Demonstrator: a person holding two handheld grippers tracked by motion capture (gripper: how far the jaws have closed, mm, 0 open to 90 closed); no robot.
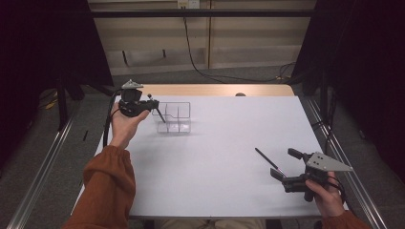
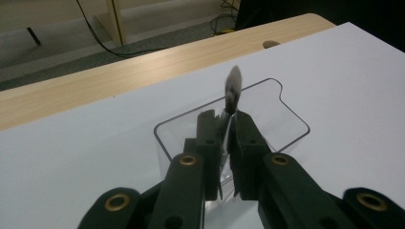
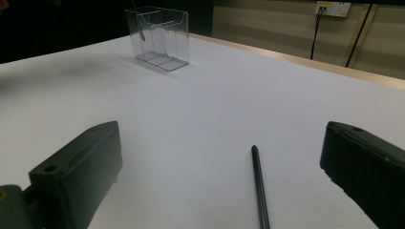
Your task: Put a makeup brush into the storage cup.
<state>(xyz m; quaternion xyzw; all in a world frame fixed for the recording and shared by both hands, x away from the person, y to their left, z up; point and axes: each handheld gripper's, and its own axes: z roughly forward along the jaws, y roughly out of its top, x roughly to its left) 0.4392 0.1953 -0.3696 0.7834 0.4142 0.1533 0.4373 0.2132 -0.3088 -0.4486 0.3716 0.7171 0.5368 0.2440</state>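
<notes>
Near the table's front edge, the right gripper (image 1: 282,168) rests with jaws spread wide, a black pencil (image 1: 269,161) lying between them on the white tabletop (image 1: 224,143). Farther back, the left gripper (image 1: 156,109) clamps a small brush (image 2: 232,93) above a clear plastic organizer (image 1: 175,117).

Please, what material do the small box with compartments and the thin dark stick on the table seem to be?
Box: probably clear glossy plastic; the table shows through its walls, and its edges glint. Stick: matt black, plastic or painted wood, I cannot tell which.
</notes>
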